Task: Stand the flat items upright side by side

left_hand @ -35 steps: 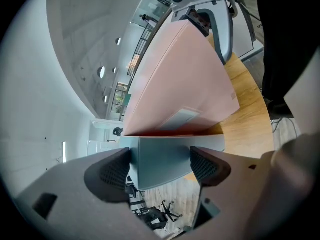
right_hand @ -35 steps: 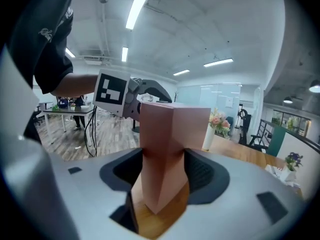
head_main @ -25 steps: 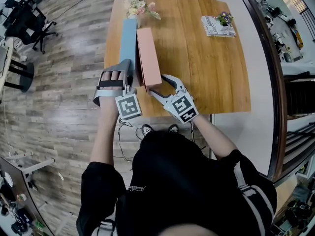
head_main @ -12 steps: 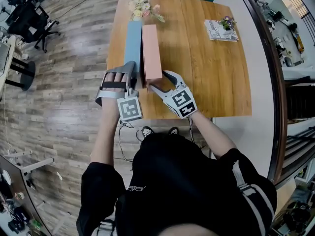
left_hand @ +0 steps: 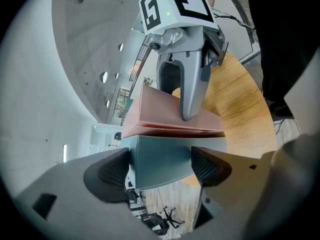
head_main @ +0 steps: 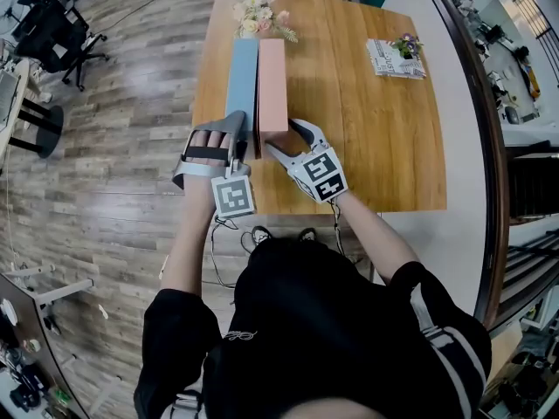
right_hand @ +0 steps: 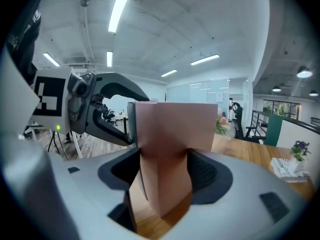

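The blue folder [head_main: 242, 77] and the pink folder [head_main: 272, 81] stand upright on edge at the left part of the wooden worktop [head_main: 367, 129], side by side with their broad faces touching, the blue one on the left. The left claw [head_main: 231, 127] is clenched on the near end of the blue folder, which fills the space between both pads in the left gripper view. The right claw [head_main: 284, 140] is clamped on the near end of the pink folder, its pads pressing both sides. Each claw carries a cube [head_main: 231, 196] with black-and-white square markers. A bunch of flowers [head_main: 259, 11] lies just past the folders' far ends. A magazine [head_main: 393, 58] lies well apart at the far right, its print too small to read.
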